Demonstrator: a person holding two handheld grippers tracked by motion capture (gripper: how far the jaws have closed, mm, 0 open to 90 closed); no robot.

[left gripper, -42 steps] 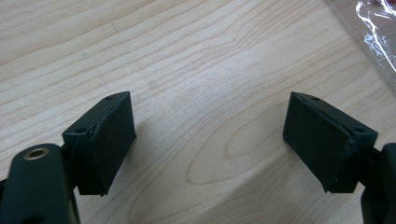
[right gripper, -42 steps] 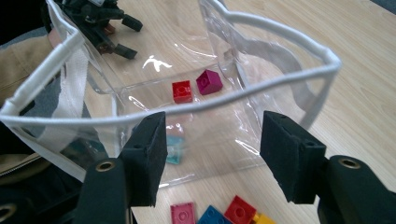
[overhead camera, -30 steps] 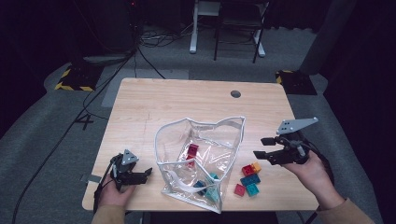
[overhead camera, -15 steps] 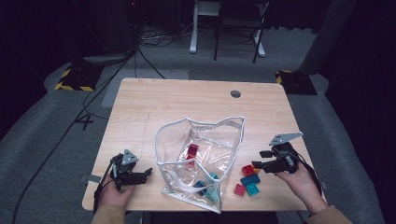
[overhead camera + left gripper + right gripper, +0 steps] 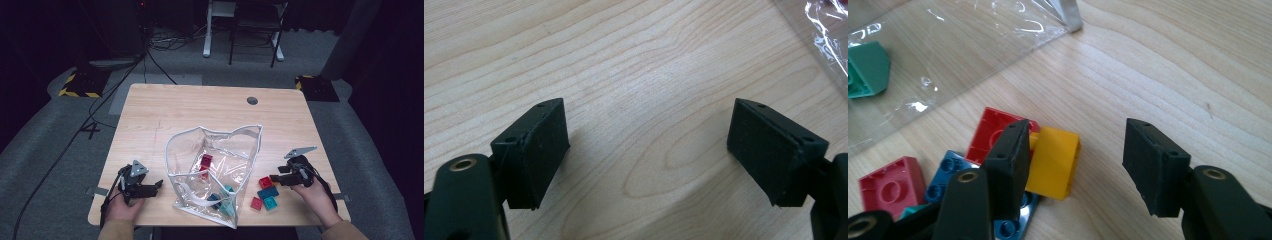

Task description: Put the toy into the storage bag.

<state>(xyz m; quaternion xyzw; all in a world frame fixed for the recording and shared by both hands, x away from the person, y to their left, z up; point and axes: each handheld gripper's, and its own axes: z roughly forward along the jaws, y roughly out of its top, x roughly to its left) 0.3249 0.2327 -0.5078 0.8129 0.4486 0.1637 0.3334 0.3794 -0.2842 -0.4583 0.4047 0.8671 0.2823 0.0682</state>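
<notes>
right tongs (image 5: pixel 1075 165): half open, closing around yellow brick (image 5: pixel 1054 161) right of bag (image 5: pixel 215 175), not gripped | left tongs (image 5: pixel 644 150): wide, empty | risk: your left pad rides the brick's top, tipping it away

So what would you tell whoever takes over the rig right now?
Left gripper: open, empty, resting on the table left of the bag.
Right gripper: open, jaws just closing around the yellow brick, not yet gripping it.
Loose bricks lie right of the bag.
Done: several bricks are already inside the bag.
Left: probably grip the yellow brick, drop it in the bag, then the remaining loose ones.
</notes>
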